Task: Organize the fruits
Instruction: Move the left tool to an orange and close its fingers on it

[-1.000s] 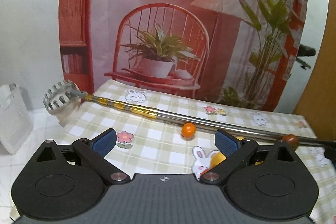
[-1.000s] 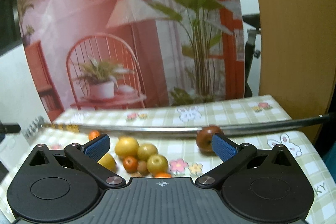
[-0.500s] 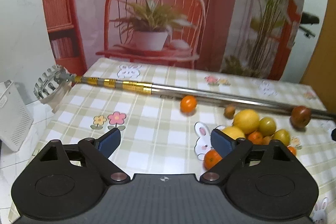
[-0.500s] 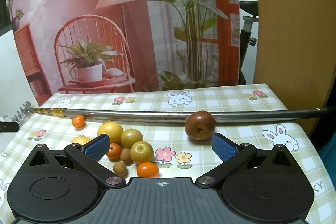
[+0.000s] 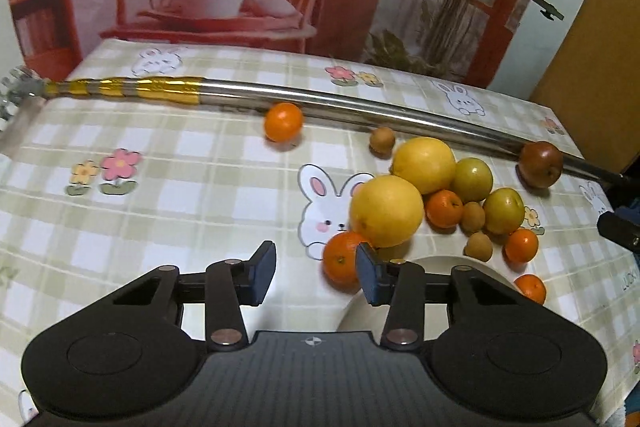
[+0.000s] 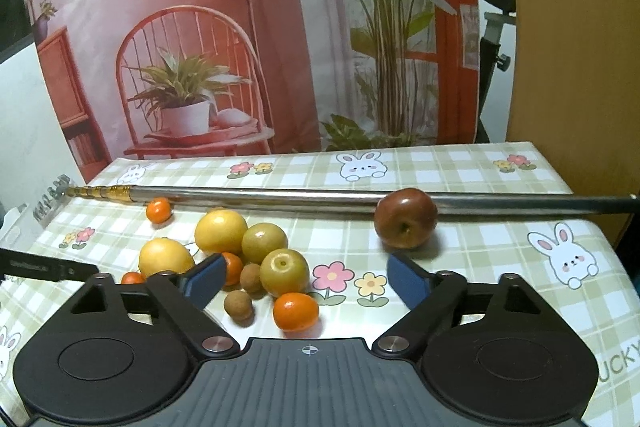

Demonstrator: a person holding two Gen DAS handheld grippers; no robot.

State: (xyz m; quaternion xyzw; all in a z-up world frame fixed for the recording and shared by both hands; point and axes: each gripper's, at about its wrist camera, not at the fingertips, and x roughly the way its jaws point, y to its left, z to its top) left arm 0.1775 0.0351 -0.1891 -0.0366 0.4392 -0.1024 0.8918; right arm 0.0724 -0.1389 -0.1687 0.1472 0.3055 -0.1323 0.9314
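A metal rod lies across the checked tablecloth behind the fruit pile; a red apple touches it. Left gripper, tilted down, jaws closing on nothing, beside a mandarin. Right gripper jaws closing, nothing gripped.
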